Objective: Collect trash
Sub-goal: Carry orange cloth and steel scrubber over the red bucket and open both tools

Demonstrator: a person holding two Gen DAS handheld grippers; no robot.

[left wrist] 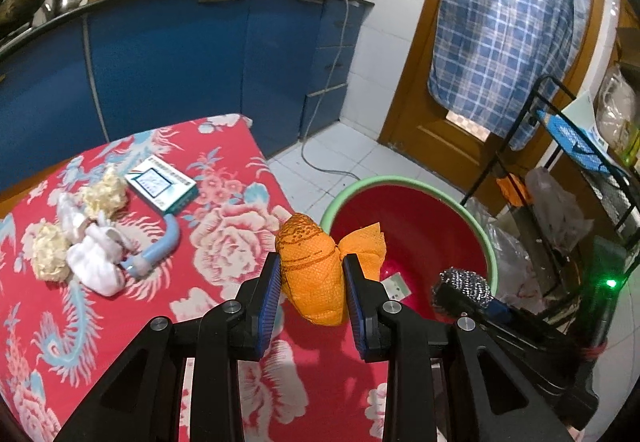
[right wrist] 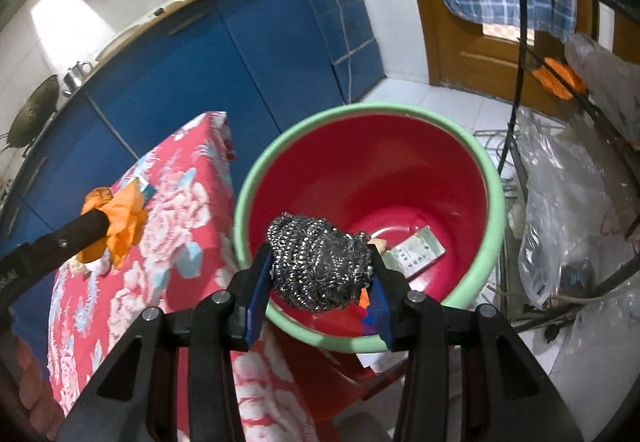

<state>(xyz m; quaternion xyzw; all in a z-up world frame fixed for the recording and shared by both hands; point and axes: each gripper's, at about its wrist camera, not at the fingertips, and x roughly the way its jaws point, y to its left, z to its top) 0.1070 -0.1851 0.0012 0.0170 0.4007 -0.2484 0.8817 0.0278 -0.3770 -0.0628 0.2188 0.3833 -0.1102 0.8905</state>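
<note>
Orange crumpled napkin: pinched between the blue pads of the left gripper, fingers drawn close w/ the wad bulging above and below them; it hangs at the edge of the red floral tablecloth, just beside the bucket rim. Steel-wool scourer: sits between the fingers of the right gripper, both pads touching its sides, jaws spread moderately; held over the near rim of the red bucket w/ pale green lip. Inside the bucket, at the bottom: a small printed card or packet; print too small to read. In the left wrist view the right gripper w/ scourer appears low right, near the bucket's edge; in the right wrist view the left gripper's finger w/ napkin appears at left, over the table. Left on the cloth, well apart from both grippers: two cream paper wads, white crumpled tissue, a light blue curved tube, a small teal-and-white box. Behind: blue cabinets, wooden door w/ checked cloth.
</note>
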